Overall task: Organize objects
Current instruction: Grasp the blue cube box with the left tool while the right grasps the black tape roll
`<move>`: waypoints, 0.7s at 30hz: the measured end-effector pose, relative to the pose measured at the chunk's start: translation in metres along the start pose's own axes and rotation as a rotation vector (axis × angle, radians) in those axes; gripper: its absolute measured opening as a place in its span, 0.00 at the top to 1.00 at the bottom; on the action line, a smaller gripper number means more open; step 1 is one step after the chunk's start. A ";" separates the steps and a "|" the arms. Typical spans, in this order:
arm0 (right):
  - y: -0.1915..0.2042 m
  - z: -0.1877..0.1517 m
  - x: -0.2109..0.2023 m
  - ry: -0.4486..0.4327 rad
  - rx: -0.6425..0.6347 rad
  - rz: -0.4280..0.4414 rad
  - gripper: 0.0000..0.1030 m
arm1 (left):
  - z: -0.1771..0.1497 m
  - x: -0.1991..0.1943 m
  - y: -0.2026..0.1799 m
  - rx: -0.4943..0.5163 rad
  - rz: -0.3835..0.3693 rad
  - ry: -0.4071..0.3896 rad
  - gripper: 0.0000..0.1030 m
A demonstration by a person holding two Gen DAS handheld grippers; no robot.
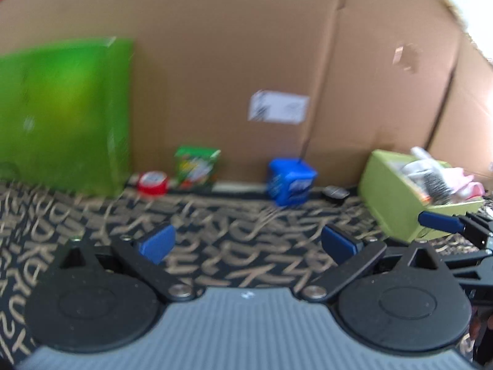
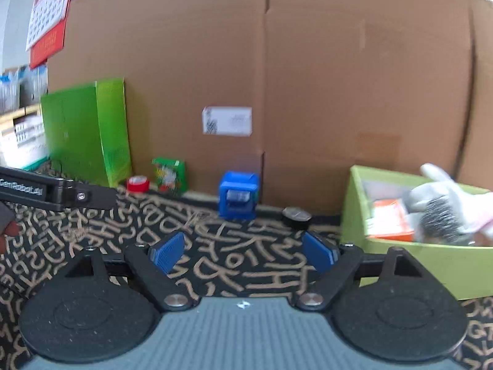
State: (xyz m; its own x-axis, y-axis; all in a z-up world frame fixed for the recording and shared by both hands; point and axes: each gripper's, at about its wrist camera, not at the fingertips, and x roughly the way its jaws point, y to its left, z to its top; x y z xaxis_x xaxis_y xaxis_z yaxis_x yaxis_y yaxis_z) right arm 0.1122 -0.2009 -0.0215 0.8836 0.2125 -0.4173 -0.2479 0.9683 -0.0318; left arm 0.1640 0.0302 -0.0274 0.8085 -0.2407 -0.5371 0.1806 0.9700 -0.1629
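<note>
My left gripper (image 1: 248,243) is open and empty above the patterned cloth. My right gripper (image 2: 243,251) is open and empty too. Against the cardboard wall lie a red tape roll (image 1: 152,182) (image 2: 138,183), a small green packet (image 1: 195,168) (image 2: 169,175), a blue box (image 1: 289,181) (image 2: 238,195) and a black round disc (image 1: 336,193) (image 2: 296,215). A light green bin (image 1: 397,203) (image 2: 425,265) at the right holds a white glove (image 2: 446,194), a brush and an orange pack. The right gripper's fingertip (image 1: 440,220) shows beside the bin in the left wrist view.
A tall green box (image 1: 61,114) (image 2: 87,129) stands at the left against the cardboard wall (image 1: 231,46) (image 2: 277,61). The black cloth with tan letters (image 1: 231,246) (image 2: 240,256) covers the table. The left gripper's body (image 2: 55,192) reaches in from the left in the right wrist view.
</note>
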 end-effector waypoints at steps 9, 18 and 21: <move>-0.002 -0.001 0.075 0.090 -0.019 -0.076 0.24 | -0.002 0.018 0.033 -0.018 0.012 0.031 0.00; -0.033 0.018 0.142 0.120 0.011 -0.191 0.43 | 0.033 0.069 -0.008 0.016 -0.093 0.028 0.00; -0.038 0.022 0.159 0.145 -0.004 -0.212 0.43 | 0.044 0.096 -0.028 0.042 -0.113 0.033 0.00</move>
State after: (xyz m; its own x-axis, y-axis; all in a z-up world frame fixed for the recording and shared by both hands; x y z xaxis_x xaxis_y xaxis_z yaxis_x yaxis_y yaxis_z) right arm 0.2710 -0.2012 -0.0670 0.8500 -0.0162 -0.5266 -0.0652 0.9886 -0.1357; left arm 0.2612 -0.0183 -0.0382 0.7628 -0.3488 -0.5445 0.2932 0.9371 -0.1895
